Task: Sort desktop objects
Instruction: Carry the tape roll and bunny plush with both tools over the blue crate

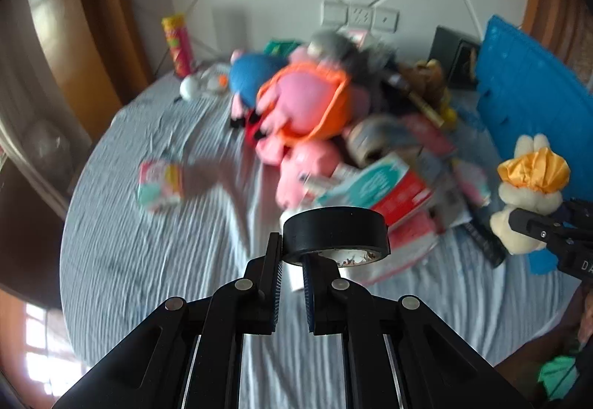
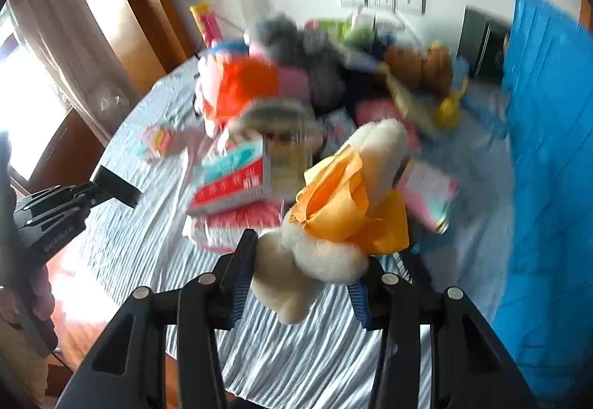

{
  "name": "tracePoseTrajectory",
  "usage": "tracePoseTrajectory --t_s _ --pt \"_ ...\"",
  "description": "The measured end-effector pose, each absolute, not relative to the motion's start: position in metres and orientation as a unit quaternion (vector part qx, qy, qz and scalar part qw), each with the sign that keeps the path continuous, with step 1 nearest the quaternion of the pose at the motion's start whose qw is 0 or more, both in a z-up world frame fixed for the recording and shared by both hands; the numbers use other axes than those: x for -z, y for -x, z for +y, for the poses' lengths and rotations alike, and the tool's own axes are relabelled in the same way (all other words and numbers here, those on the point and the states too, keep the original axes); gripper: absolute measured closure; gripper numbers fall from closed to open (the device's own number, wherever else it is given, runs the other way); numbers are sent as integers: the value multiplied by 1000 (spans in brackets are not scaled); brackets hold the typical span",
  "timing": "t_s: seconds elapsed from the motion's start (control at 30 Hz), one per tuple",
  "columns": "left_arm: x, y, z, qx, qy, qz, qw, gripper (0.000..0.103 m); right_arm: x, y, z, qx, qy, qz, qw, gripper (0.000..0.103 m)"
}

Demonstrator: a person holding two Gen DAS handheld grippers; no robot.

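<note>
Left gripper (image 1: 292,279): clamps wall of black tape roll (image 1: 335,233), lifted clear of pile for sorting.
Right gripper (image 2: 300,283): clenched on cream plush rabbit with orange bow (image 2: 333,223), raised above striped cloth (image 2: 141,246).

- Matt black tape roll (image 1: 335,233) with smooth sides.
- Fluffy cream plush rabbit (image 2: 322,253) in crinkled orange fabric.
- Surface (image 1: 166,253) covered in wrinkled striped grey cloth.
- Matt black plastic claws, left claw (image 1: 292,262) and right claw (image 2: 302,279), with ridged blue pads (image 2: 239,288).

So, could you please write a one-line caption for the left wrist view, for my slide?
Left gripper clamps a black tape roll above the striped tablecloth, toy pile behind.
</note>
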State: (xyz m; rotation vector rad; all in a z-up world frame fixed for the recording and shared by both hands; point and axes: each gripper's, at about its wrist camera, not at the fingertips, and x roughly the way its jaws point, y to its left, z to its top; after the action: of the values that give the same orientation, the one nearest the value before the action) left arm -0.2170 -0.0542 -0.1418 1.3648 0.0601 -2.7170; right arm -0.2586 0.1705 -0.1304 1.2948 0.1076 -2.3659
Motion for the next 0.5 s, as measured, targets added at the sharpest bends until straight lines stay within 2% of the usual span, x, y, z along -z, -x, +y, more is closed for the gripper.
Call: tracePoseTrajectory --t_s 0.5 --pt "64 227 12 928 -371 -13 -29 93 22 228 199 912 -372 53 163 58"
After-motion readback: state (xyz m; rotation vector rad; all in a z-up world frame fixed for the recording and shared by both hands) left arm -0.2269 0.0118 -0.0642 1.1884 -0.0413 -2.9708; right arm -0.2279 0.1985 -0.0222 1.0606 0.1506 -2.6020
